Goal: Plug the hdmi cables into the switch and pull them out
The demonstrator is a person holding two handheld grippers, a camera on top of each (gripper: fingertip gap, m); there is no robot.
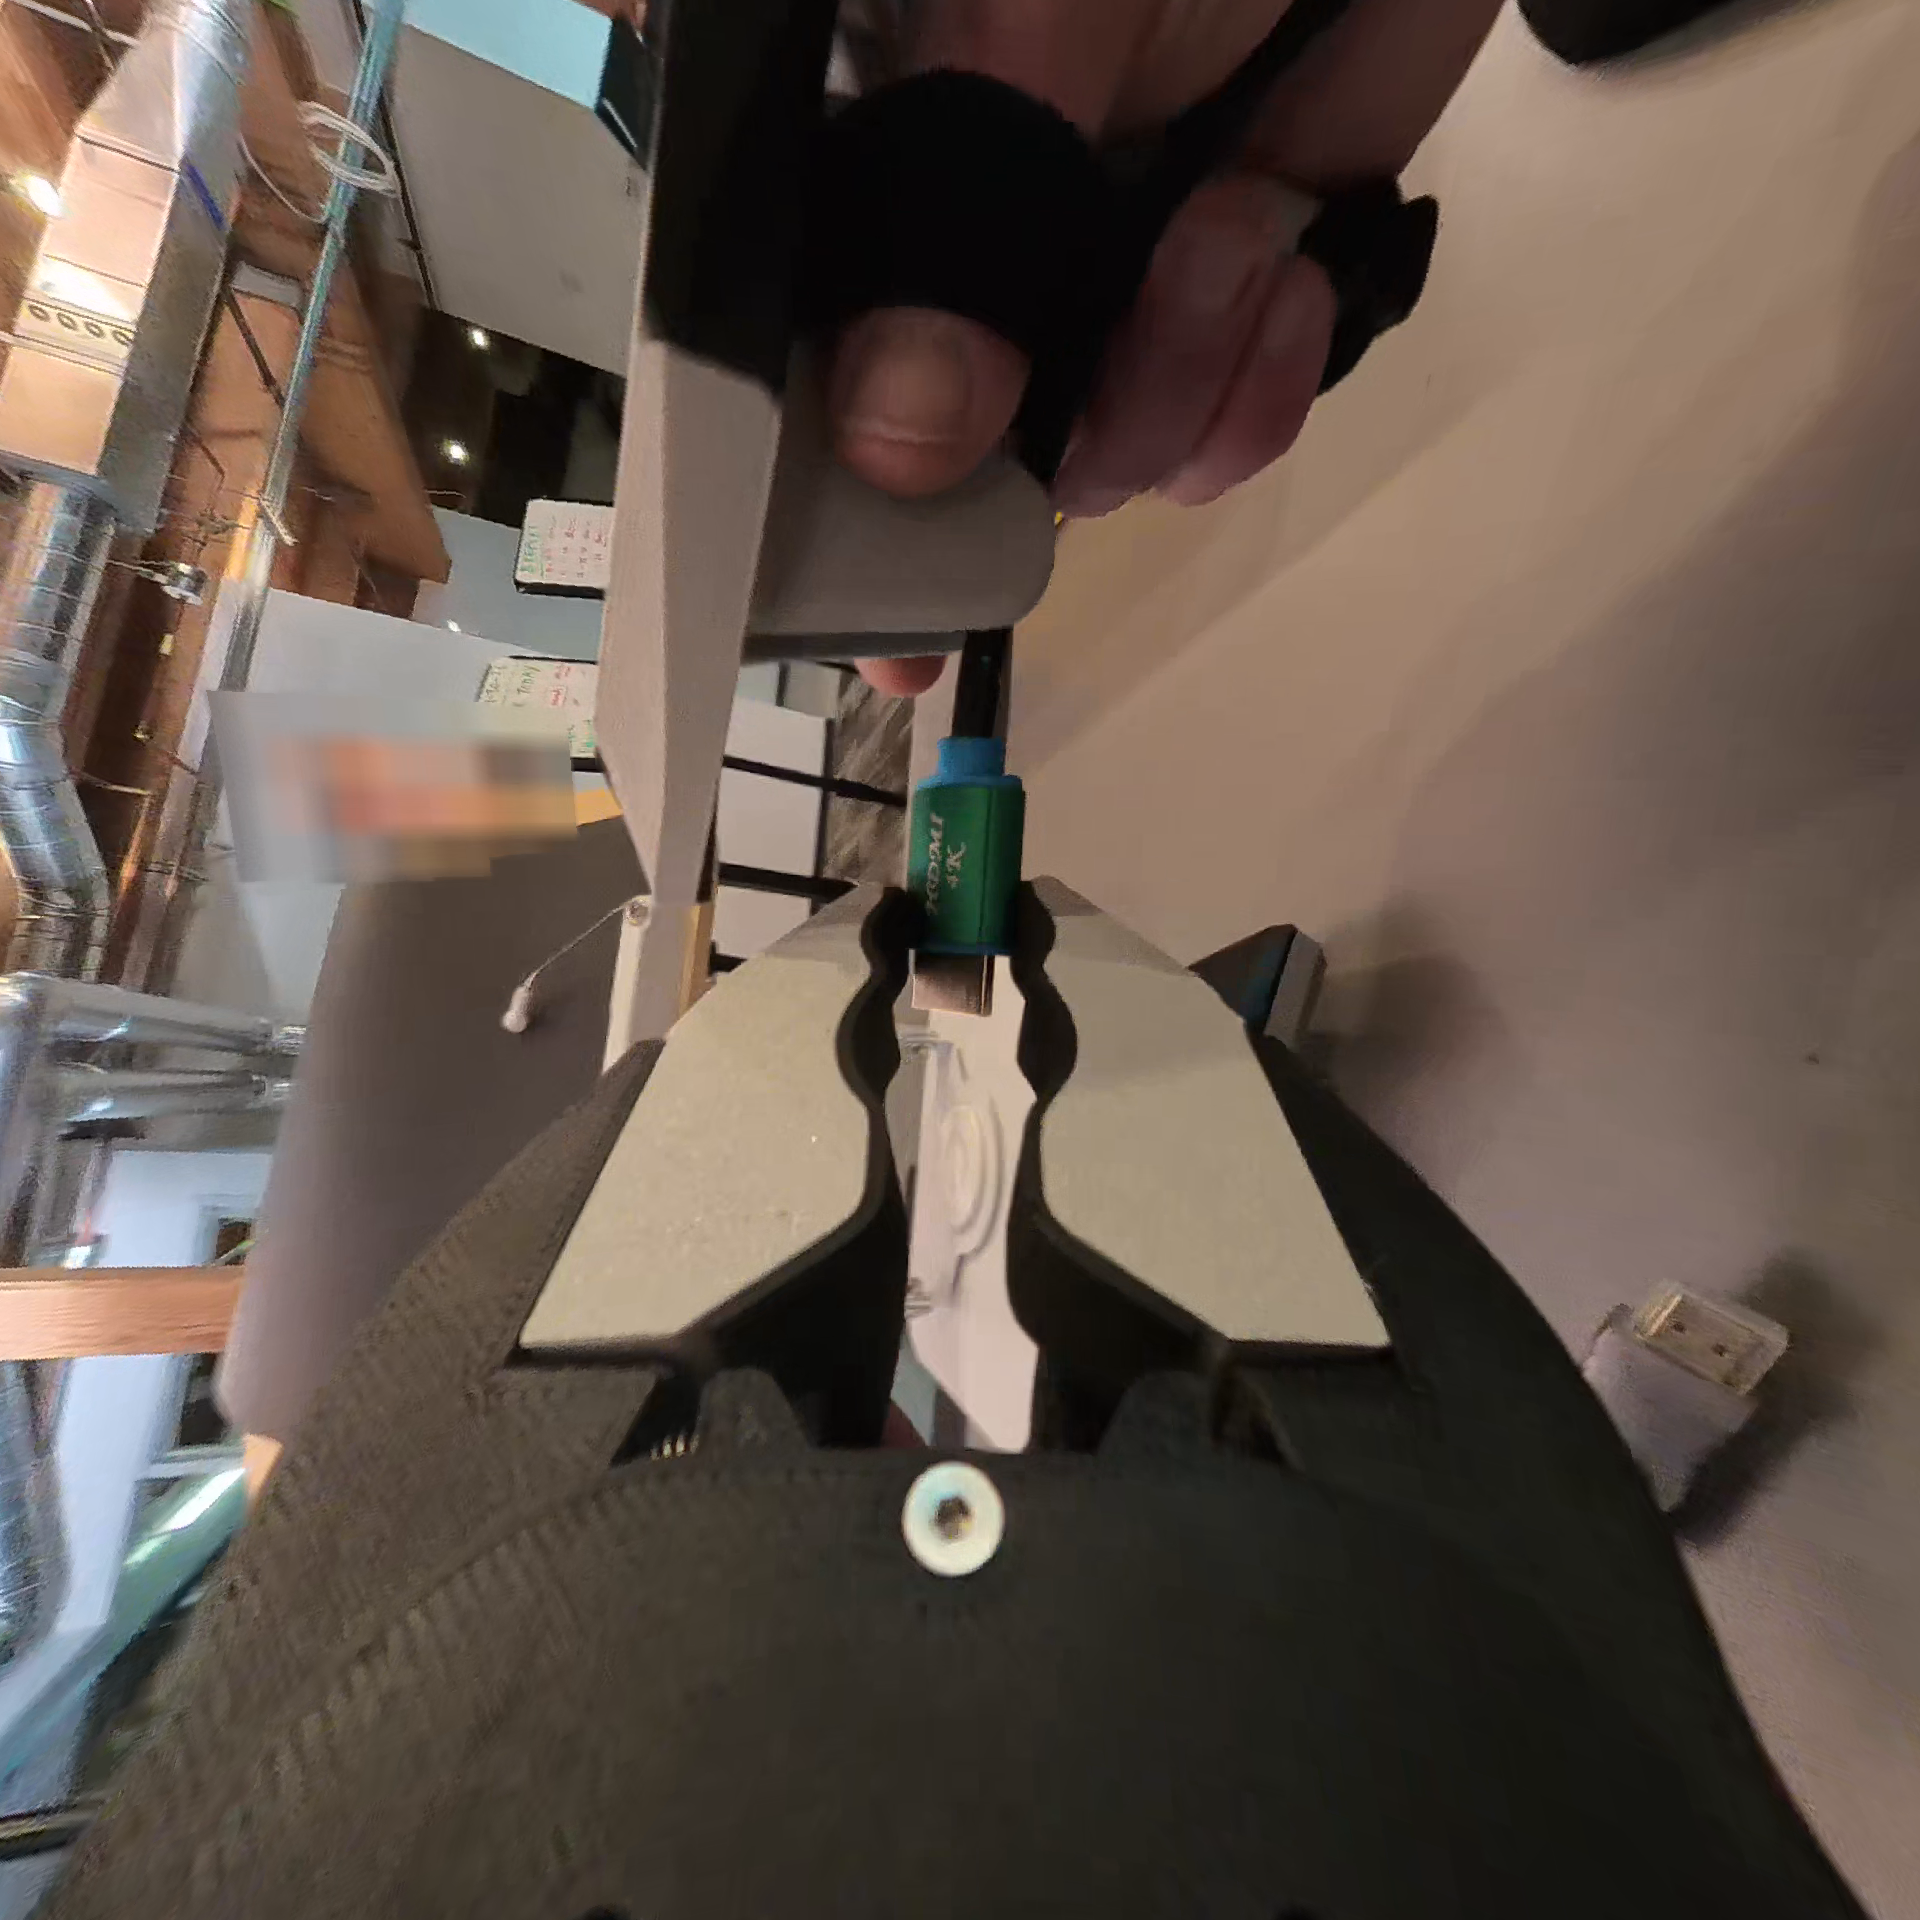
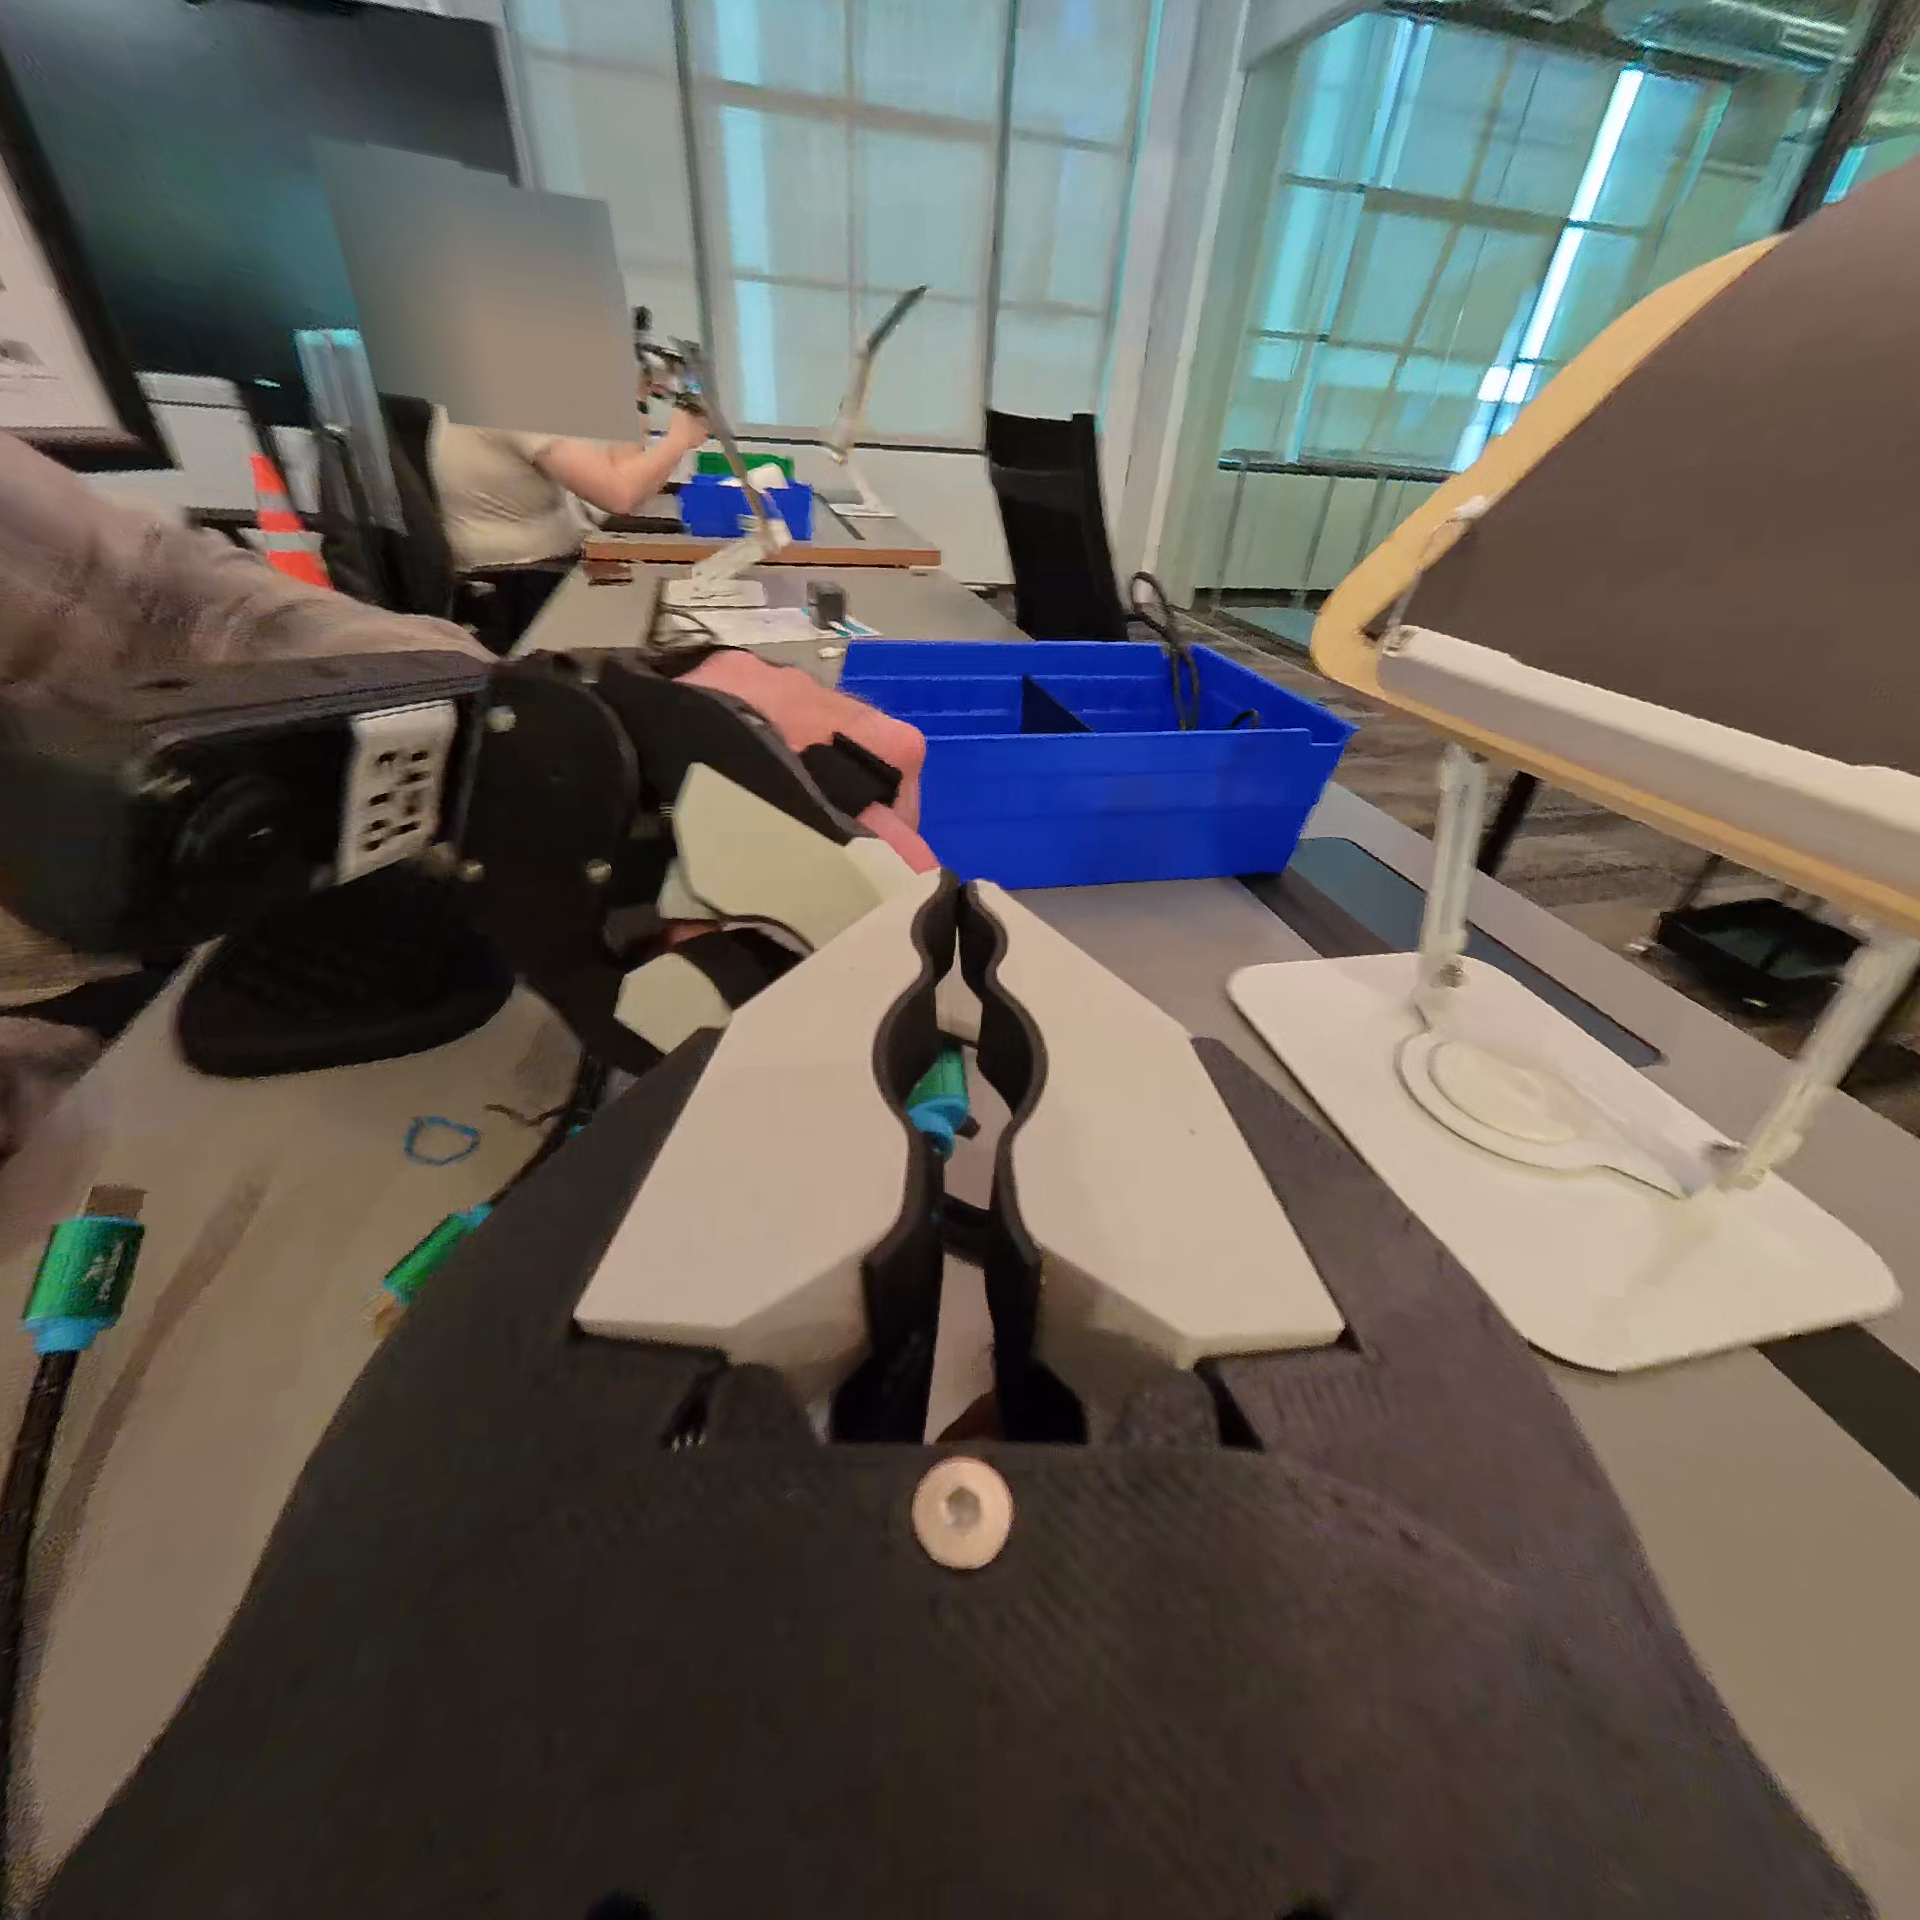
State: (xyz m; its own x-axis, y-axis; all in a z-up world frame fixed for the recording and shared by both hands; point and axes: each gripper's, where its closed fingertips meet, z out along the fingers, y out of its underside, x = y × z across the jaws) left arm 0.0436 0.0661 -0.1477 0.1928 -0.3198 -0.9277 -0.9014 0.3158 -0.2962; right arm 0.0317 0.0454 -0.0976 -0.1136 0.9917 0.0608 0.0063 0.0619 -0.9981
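Gripping: the left gripper (image 1: 964, 940) has a green plug (image 1: 961, 868) pinched between the tips of its fingers (image 1: 1101, 966); the metal end points back toward the camera, the blue collar and black cable run away from it.
Left view tilt: rolled sideways, so the desk (image 1: 1507, 727) stands as a pale wall on the right.
Right gripper: its fingers (image 2: 1039, 997) meet at the tips with only a thin slit between them (image 2: 957, 904); nothing seen held there. A green and blue plug (image 2: 938, 1096) shows through the gap lower down, beyond the fingers, not clamped.
Hand: in the left view a person's hand (image 1: 1174, 343) with black straps sits above the held plug, on the other gripper's grey finger.
Spare plugs: two more green plugs (image 2: 83, 1273) (image 2: 426, 1262) lie on the desk at the lower left of the right view, apart from each other.
Grey plug: a pale connector with a clear cap (image 1: 1694, 1361) lies on the desk, lower right in the left view.
Switch: cannot be made out in either view.
Surroundings: blue bin (image 2: 1101, 769) farther back on the desk; white lamp base (image 2: 1558, 1174) to the right.
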